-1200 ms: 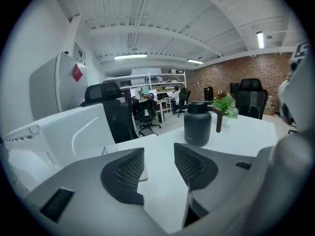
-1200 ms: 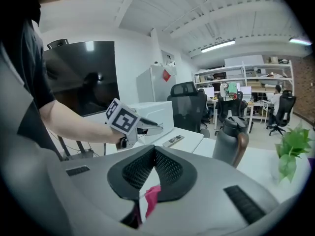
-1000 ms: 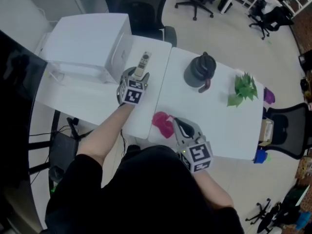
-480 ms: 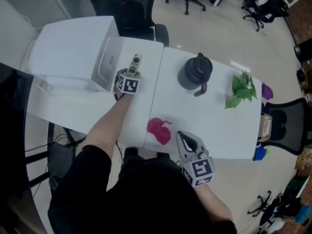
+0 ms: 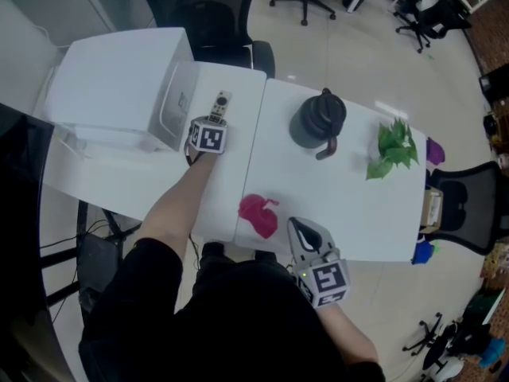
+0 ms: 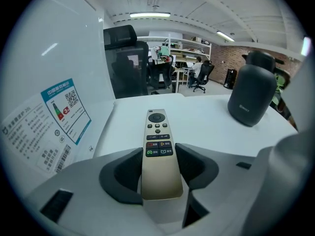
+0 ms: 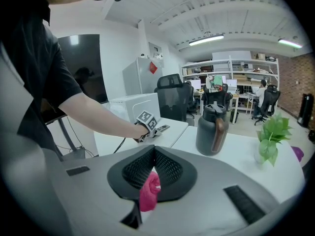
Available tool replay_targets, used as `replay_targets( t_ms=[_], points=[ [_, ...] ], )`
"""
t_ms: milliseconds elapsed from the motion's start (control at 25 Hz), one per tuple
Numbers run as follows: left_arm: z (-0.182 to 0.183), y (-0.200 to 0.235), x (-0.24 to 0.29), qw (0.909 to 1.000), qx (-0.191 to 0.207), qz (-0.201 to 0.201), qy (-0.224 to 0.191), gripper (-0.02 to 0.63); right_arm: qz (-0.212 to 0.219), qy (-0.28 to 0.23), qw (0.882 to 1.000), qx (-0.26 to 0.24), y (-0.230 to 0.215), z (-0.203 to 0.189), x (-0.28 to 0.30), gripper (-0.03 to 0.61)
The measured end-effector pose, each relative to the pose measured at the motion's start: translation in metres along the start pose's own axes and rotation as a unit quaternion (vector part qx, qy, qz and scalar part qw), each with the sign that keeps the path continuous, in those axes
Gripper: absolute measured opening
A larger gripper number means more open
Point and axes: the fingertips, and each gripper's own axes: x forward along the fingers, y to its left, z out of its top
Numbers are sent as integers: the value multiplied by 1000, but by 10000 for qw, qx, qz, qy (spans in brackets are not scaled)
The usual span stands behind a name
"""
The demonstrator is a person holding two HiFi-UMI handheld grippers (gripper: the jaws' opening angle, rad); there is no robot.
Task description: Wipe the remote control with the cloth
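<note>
A slim gold remote control (image 6: 156,127) lies flat on the white table (image 5: 350,205), its buttons pointing away from me. My left gripper (image 6: 158,157) straddles its near end. The jaws are closing, and both dark pads (image 6: 129,173) touch the remote's sides. In the head view the left gripper (image 5: 215,122) sits just behind the remote control (image 5: 221,102). My right gripper (image 5: 294,223) hovers near the table's front edge. Its jaws are pinched shut, and a fold of the pink cloth (image 7: 149,191) hangs from the right gripper (image 7: 155,154). The rest of the cloth (image 5: 256,213) lies bunched to its left.
A large white box (image 5: 119,78) with a printed label (image 6: 64,107) stands left of the remote. A dark jug (image 5: 318,118) stands mid-table, and a green plant (image 5: 395,146) and a purple object (image 5: 436,151) are at the right end. Office chairs (image 5: 223,22) stand beyond the table.
My left gripper has slid forward over the remote's near end. The right gripper has drawn back a little toward the table's front edge, and the cloth has shifted with it.
</note>
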Motion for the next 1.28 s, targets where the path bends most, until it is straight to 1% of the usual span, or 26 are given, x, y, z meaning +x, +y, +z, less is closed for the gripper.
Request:
replay_targets(
  t_ms=[80, 160, 360, 480, 560, 720, 800, 880, 960, 1080, 1280],
  points=[
    [-3, 1, -8, 10000, 15, 32, 33, 212, -2, 23, 10000, 29, 1, 0, -1, 9],
    [-3, -4, -19, 9999, 21, -76, -74, 210, 28, -23, 10000, 40, 3, 4, 0, 9],
    [2, -22, -64, 9964, 175, -311, -763, 210, 188, -163, 9997, 8, 9, 9, 4, 9],
    [-1, -37, -107, 9925, 318, -436, -1099, 210, 267, -153, 9995, -29, 10, 5, 8, 9],
    [-6, -51, -139, 9889, 474, -604, -1269, 210, 293, -95, 9995, -67, 9, -2, 14, 9],
    [-14, -78, -200, 9805, 790, -896, -1559, 210, 462, 265, 9984, -165, 8, -26, 35, 11],
    [-16, -89, -227, 9758, 904, -1052, -1688, 210, 592, 522, 9966, -223, 12, -40, 47, 61],
    [-20, -98, -252, 9716, 932, -1224, -1798, 210, 721, 776, 9939, -319, 19, -57, 61, 81],
    [-22, -105, -275, 9680, 933, -1348, -1899, 210, 789, 1018, 9907, -441, 25, -74, 75, 122],
    [-26, -115, -303, 9632, 1075, -1389, -2035, 210, 811, 1388, 9844, -718, 28, -103, 94, 173],
    [-28, -125, -336, 9556, 1399, -1291, -2250, 210, 676, 1918, 9723, -1155, 22, -145, 125, 175]
  ],
)
